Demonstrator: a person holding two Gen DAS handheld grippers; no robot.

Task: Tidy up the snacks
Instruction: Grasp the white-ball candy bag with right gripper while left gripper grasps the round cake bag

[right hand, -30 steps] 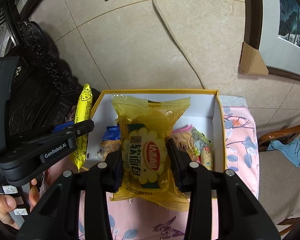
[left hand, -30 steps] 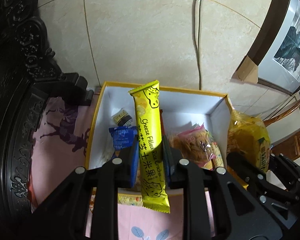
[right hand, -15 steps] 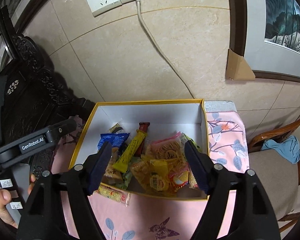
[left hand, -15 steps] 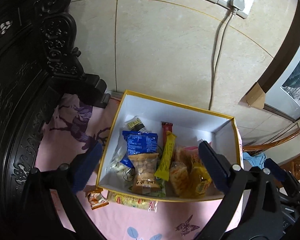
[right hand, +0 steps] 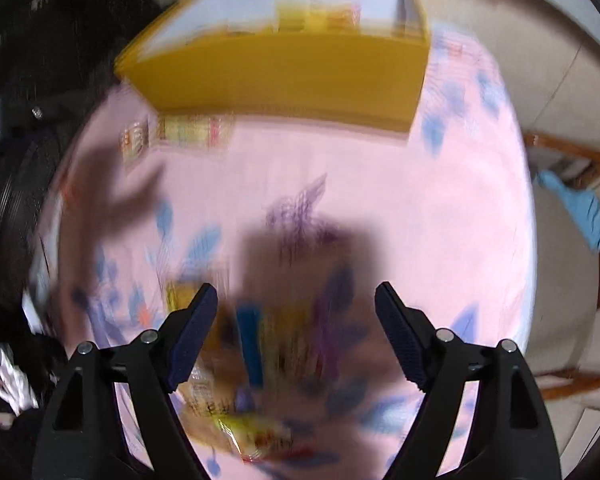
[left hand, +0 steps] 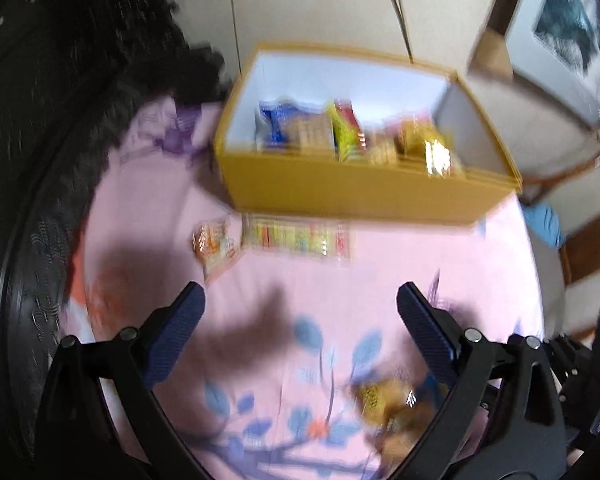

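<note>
Both the left claw [left hand: 300, 316] and right claw [right hand: 296, 312] gape wide and empty over loose snacks [right hand: 252, 360] on the pink desk [right hand: 380, 168], so I'd steady each, straddle one packet squarely, then carry it to the yellow box [left hand: 360, 192].

The box [left hand: 364, 196] stands at the far end of the surface [left hand: 400, 272], against the wall [left hand: 320, 4]. Several snack packets [left hand: 352, 132] lie inside the box, grouped toward its near wall. Directly in front of the box, on the surface, lie 2 packets side by side: a long packet [left hand: 296, 238] on the right and a small packet [left hand: 212, 246] just left of it. A further group of packets [right hand: 256, 364] lies on the near part of the surface, well apart from the box. Carved furniture [left hand: 52, 120] borders the surface on the left. A chair [right hand: 568, 184] carrying a cloth [right hand: 580, 208] stands to the right.
</note>
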